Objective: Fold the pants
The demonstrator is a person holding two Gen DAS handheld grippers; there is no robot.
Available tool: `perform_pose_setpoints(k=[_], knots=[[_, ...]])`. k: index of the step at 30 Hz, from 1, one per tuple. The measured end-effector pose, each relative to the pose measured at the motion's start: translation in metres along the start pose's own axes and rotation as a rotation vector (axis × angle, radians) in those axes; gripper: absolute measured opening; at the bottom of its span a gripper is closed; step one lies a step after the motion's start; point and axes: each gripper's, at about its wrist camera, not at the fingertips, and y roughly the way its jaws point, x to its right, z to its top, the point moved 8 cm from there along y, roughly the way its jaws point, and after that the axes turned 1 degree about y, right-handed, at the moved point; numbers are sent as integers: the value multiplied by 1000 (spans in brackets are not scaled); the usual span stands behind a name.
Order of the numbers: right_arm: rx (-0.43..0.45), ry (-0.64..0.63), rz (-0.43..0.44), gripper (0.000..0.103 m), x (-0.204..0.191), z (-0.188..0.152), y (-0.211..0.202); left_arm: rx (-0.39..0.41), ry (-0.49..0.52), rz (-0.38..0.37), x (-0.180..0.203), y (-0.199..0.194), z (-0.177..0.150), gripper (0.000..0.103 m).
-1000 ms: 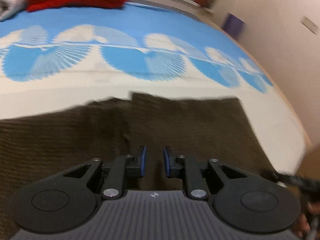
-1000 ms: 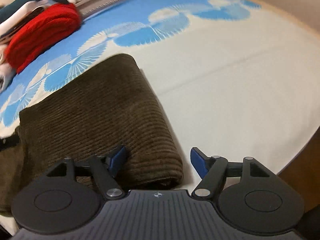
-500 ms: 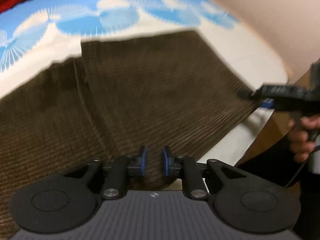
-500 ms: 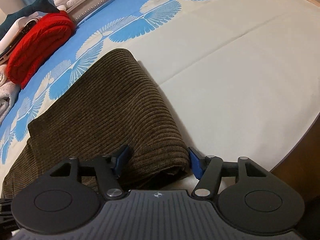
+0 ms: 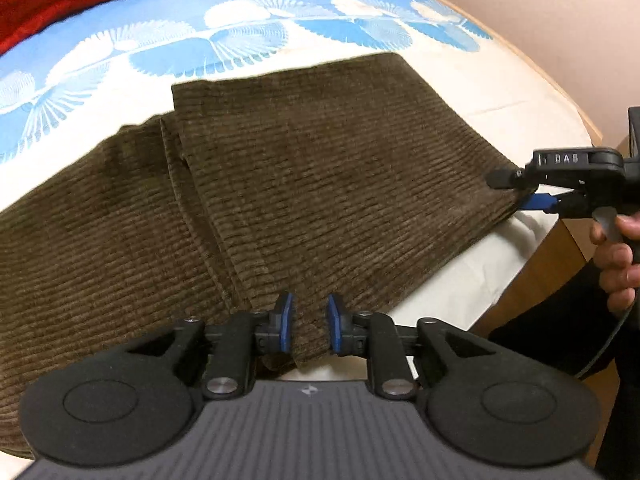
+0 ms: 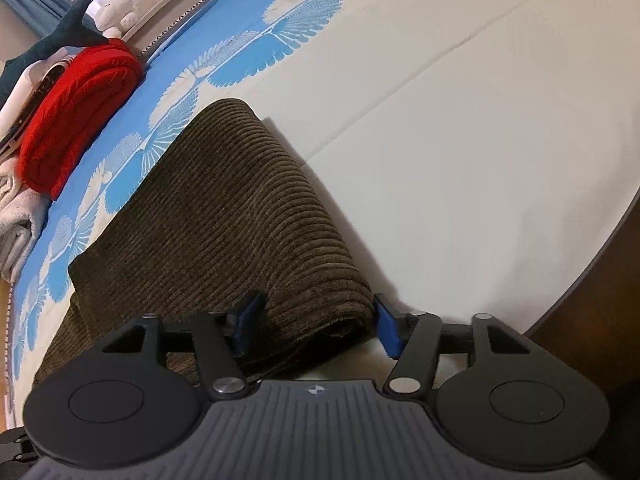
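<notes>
Brown pants (image 5: 320, 184) folded on bed (image 6: 460, 120).
Left hand-held gripper (image 5: 308, 322) narrow, opening astride hem; right hand-held gripper (image 6: 316, 320) closing around folded corner.

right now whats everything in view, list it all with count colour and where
pants: one, brown corduroy, folded, lying on the bed near its front edge
bed cover: one, cream with a blue fan pattern, under everything
red blanket: one, red, folded, far left side of the bed
pale fabric: one pile, grey-white, beside the red blanket
shark plush: one, dark teal, behind the red blanket
white plush: one, white, by the headboard
wall: beige, beyond the bed
left tongs: black with blue pads, astride the pants' near edge
right tongs: black with blue pads, closing around the pants' folded end
hand: one, holding the right tongs' handle
</notes>
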Motion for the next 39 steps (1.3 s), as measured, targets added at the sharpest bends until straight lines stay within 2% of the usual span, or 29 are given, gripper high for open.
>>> perform_pose_setpoints(k=[5,8,10,13,16,17,18,21,23,26,28,31,32,33,34,35,37,39], knots=[[54,-66,-3,37,-18,3,-13,62,-66,-17,-4,-9,9,32],[131,-169,19,31,-40,5,-31,118,-97,-26,-7,-19,16,42],[197,-279,32,30,-60,5,-45,149,-133,-53,-9,-28,23,46],[312,-504,51,30,-99,-4,-65,198,-199,-116,-13,-49,41,59],[424,-774,116,30,-146,-30,-83,231,-231,-179,-10,-69,69,69],[444,-843,144,30,-157,-40,-86,238,-240,-206,-7,-75,80,80],[456,-900,163,30,-166,-48,-88,242,-246,-234,-2,-79,90,87],[476,-1070,220,30,-189,-76,-90,220,-252,-324,15,-77,114,91],[484,-1154,251,30,-197,-90,-91,173,-228,-305,26,-63,124,94],[488,-1224,290,30,-205,-102,-92,115,-186,-171,26,-37,131,94],[474,-1232,304,30,-208,-104,-90,61,-213,-109,18,-19,129,85],[459,-1247,302,29,-210,-104,-85,19,-314,-105,-3,-3,128,62],[455,-1245,304,29,-207,-102,-85,-2,-323,-98,-8,0,127,45],[456,-1249,307,29,-208,-101,-86,-15,-320,-95,-12,1,126,32],[457,-1255,309,29,-210,-101,-86,-14,-310,-98,-13,1,129,26],[448,-1256,309,29,-210,-100,-85,-9,-293,-97,-14,-1,129,20],[425,-1260,309,32,-209,-100,-84,4,-238,-56,-15,-7,123,19],[435,-1279,314,42,-207,-106,-90,27,-203,-30,-24,-13,116,19]])
